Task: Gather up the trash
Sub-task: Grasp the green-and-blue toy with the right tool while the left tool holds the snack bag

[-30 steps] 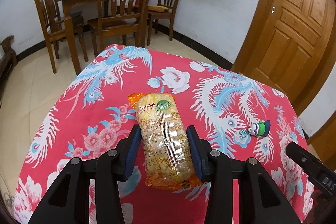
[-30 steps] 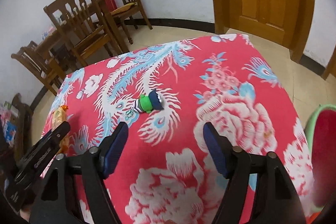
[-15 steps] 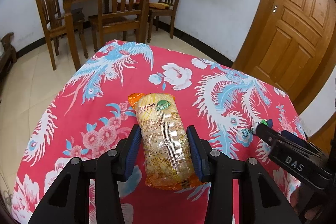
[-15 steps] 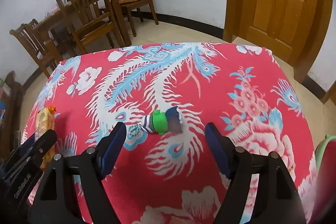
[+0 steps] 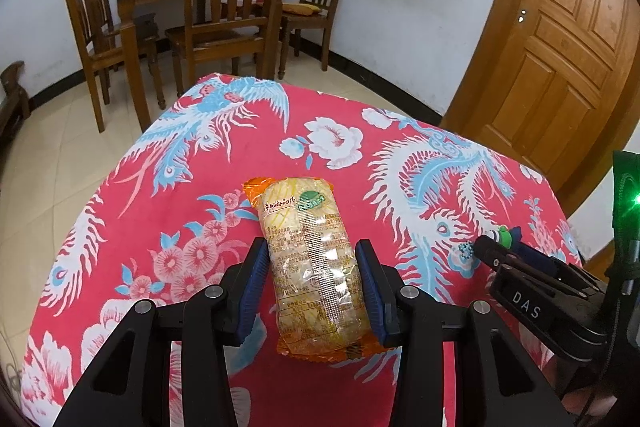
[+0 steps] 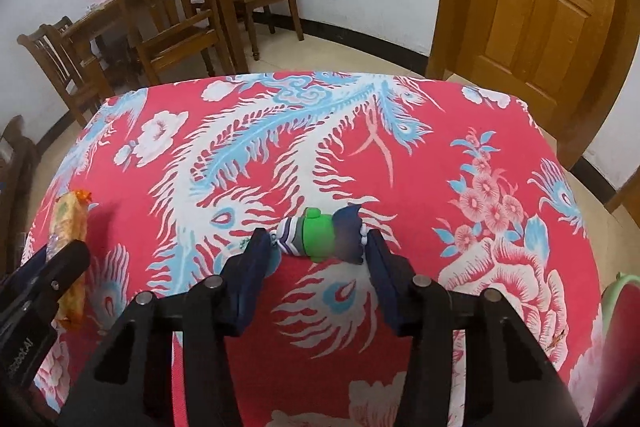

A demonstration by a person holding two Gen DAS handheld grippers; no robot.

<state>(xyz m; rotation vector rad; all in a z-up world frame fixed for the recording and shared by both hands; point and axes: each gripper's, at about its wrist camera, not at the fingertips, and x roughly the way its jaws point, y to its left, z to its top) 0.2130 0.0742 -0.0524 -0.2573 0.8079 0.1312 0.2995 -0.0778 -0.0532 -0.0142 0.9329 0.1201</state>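
Left wrist view: The left gripper (image 5: 313,285) has its jaws around the snack packet (image 5: 312,263). The blue pads (image 5: 256,285) sit against the packet's two long sides at its near half; whether they press hard enough to hold cannot be told, and the packet appears to rest on the tablecloth (image 5: 140,227). The packet's long axis runs straight away from the gripper, in line with the fingers, toward the far edge of the table. It lies near the middle of the table, toward the near edge. The right gripper (image 5: 486,249) enters from the right edge of the table, its tips at the small green wrapper (image 5: 505,235).

Right wrist view: The right gripper (image 6: 314,251) has its jaws apart, one pad on each side of the green wrapper (image 6: 320,237). The right pad touches the wrapper's dark blue end; the left pad sits just beside the striped end. The wrapper's long axis lies crosswise, spanning the gap from pad to pad, so closing would compress it end to end. It lies near the centre of the table. The snack packet (image 6: 68,227) lies near the left edge, with the left gripper (image 6: 60,267) on it.

Judgement: each gripper is nearer its own item. The next move for the right gripper is to close; the wrapper is directly between the tips, not ahead of them.
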